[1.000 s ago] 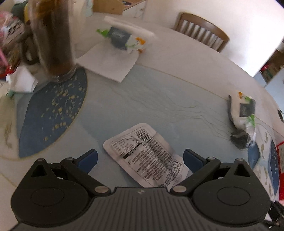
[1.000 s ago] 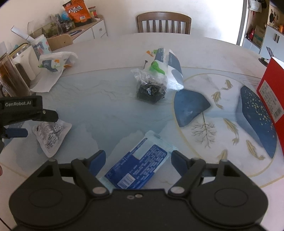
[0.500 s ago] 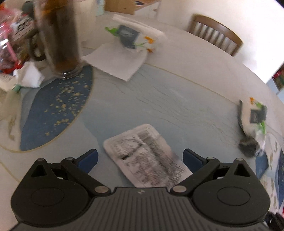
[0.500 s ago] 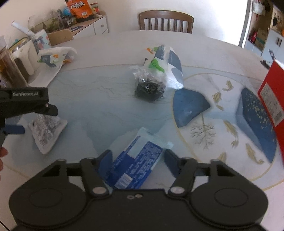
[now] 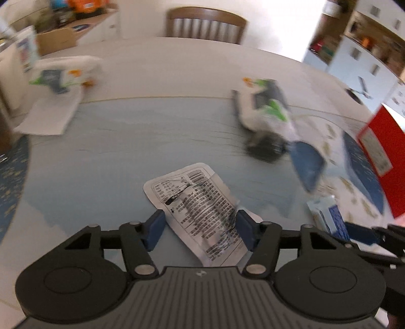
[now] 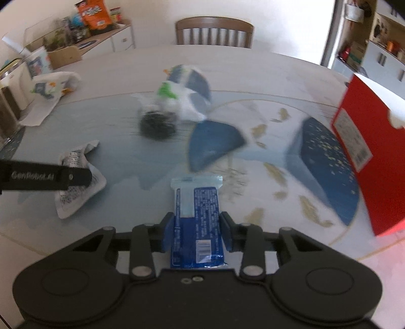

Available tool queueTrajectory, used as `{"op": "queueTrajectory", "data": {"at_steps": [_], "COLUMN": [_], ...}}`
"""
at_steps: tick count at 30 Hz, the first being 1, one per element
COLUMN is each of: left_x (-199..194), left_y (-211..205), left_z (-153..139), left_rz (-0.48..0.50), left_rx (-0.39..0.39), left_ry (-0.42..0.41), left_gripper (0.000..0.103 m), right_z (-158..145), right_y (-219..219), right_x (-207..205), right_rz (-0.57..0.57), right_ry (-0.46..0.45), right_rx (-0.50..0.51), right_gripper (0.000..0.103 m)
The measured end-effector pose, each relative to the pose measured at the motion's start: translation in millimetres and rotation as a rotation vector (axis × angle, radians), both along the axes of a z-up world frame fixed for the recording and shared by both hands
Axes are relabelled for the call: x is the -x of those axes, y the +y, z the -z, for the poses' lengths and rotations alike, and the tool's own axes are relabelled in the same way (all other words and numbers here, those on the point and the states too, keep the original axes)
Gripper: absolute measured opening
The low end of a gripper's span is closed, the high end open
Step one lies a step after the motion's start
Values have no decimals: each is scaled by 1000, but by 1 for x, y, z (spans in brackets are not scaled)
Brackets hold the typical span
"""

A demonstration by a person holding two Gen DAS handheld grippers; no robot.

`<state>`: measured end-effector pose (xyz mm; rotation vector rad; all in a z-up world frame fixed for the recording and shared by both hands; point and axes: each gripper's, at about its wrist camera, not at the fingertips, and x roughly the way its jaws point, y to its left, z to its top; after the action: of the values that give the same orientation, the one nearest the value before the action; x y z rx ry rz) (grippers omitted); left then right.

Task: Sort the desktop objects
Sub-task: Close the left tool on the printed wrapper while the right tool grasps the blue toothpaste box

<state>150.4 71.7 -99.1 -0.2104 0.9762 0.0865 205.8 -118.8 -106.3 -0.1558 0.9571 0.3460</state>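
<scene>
- Gripping a blue packet (image 6: 197, 227), the right claw (image 6: 197, 234) has both pads pressed to its sides, the packet lengthwise between them above the tabletop (image 6: 121, 131).
- The left claw (image 5: 201, 229) stands narrowed around a white printed sachet (image 5: 200, 212), pads at its edges; firm contact cannot be told.
- Beyond lie a clear bag of dark contents (image 6: 158, 124) and a red box (image 6: 367, 151) at the right.

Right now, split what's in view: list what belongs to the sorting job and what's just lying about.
In the job:
- white printed packet, between the left hand-held gripper pads
- blue packet, clamped in the right hand-held gripper
- clear bag of dark stuff

Lying about:
- red box
- wooden chair
- orange snack bag
</scene>
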Motion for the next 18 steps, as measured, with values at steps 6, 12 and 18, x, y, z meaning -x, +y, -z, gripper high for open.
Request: {"op": "queueTrajectory", "data": {"at_steps": [6,12,18], "left_x": [-8,-18,-30], "left_y": [-14,-8,-7], "left_z": [-1,0,-1], "left_rz": [22,-59,-127], "left_rx": [28,70,85], "left_ry": [15,58,84], "left_gripper": [61,82,84], "right_z": [0,-5,-8], "right_y": [-27,-38,-43], "right_x": [-4,-6,-14], "right_rz": [64,66,71], "right_ry": [11,14,-8], "right_rx": [-1,-40,-58], "right_gripper": [38,47,69]}}
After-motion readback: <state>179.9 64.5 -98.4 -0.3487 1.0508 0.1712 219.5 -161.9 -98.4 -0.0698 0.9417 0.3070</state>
